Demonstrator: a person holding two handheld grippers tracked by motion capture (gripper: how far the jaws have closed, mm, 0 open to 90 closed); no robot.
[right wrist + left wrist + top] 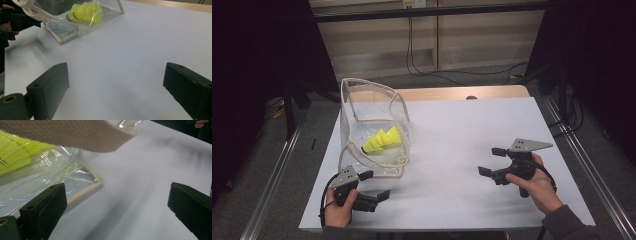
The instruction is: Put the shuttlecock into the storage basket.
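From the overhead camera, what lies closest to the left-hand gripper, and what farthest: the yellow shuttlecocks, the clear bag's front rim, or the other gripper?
1. Bag rim, just ahead of the left gripper.
2. Shuttlecocks, farther back inside the bag.
3. Right gripper, across the table at the right.

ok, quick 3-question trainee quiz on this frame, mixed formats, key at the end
1. True or false: the yellow shuttlecocks lie inside the clear bag.
2. Multiple choice: which gripper is nearer the bag? A) left gripper B) right gripper C) both equally near
3. Fill in: the fingers of both grippers stand ____ with nothing between them.

Key: 1 true. 2 A: in the high view it sits just in front of the bag's near edge, and in the left gripper view the beige strap hangs close above its fingers. 3 open, over the bare white table.
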